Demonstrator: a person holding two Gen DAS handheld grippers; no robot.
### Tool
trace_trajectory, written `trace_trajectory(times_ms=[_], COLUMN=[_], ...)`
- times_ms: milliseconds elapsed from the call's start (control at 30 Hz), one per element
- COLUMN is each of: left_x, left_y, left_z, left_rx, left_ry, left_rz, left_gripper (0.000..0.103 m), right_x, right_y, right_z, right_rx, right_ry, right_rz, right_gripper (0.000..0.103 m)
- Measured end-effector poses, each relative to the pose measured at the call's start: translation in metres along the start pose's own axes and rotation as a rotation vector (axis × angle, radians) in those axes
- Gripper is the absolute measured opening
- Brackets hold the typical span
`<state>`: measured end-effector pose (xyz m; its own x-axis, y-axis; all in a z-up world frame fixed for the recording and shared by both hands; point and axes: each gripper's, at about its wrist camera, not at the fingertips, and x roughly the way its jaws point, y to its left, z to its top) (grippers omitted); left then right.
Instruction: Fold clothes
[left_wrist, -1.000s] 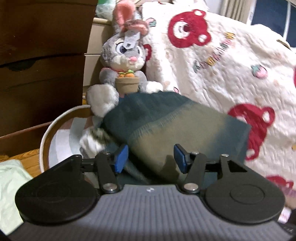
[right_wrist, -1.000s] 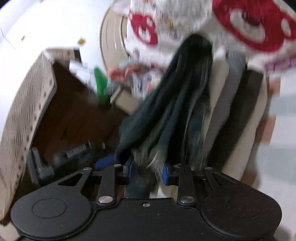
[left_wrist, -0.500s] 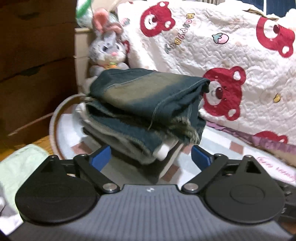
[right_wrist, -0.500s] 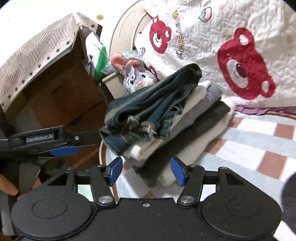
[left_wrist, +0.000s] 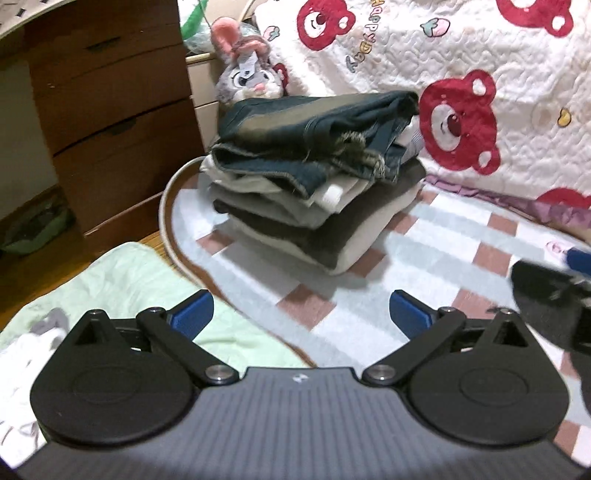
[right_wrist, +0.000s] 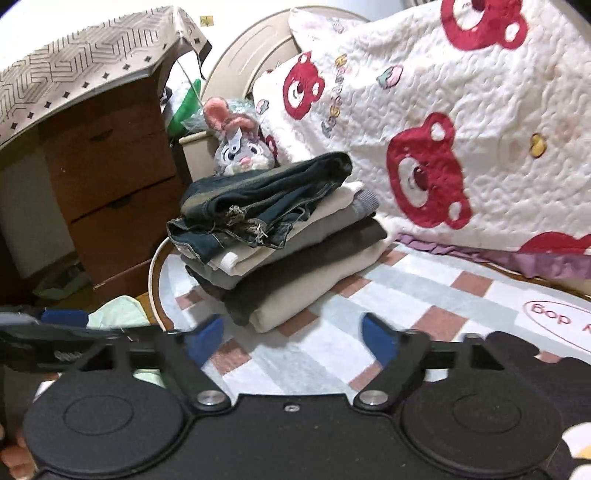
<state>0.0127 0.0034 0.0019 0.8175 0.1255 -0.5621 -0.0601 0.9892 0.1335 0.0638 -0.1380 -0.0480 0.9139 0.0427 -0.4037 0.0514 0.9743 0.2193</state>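
Observation:
A stack of folded clothes (left_wrist: 314, 206) stands on the checked mat (left_wrist: 424, 258), with folded dark blue jeans (left_wrist: 317, 129) on top. It also shows in the right wrist view (right_wrist: 280, 258), jeans (right_wrist: 258, 199) uppermost. My left gripper (left_wrist: 301, 315) is open and empty, well back from the stack. My right gripper (right_wrist: 291, 336) is open and empty, also in front of the stack. A pale green garment (left_wrist: 122, 295) lies unfolded at the lower left, beside the mat.
A grey bunny plush (left_wrist: 247, 74) sits behind the stack. A white quilt with red bears (left_wrist: 461, 74) rises at the back right. A brown drawer cabinet (left_wrist: 110, 110) stands at the left. The mat has a raised rim (left_wrist: 166, 206).
Both grippers let go of the jeans, opened wide and pulled back from the stack. The jeans now rest folded on top.

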Motion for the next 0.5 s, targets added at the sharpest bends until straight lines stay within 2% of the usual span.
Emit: trace_trajectory(times_ms=[200, 500], left_x=[-0.02, -0.055], left_y=[-0.013, -0.017], left_z=[-0.018, -0.028], left_rx=[0.073, 0.074], left_ry=[0.022, 0.005], left_rz=[-0.002, -0.056], left_gripper=[0.103, 0.103], right_x=[-0.033, -0.066], right_y=[0.003, 0.002], right_z=[-0.01, -0.017], right_rx=[-0.029, -0.045], right_ry=[-0.013, -0.027], right_rz=[-0.026, -0.064], right_gripper=[0.091, 0.092])
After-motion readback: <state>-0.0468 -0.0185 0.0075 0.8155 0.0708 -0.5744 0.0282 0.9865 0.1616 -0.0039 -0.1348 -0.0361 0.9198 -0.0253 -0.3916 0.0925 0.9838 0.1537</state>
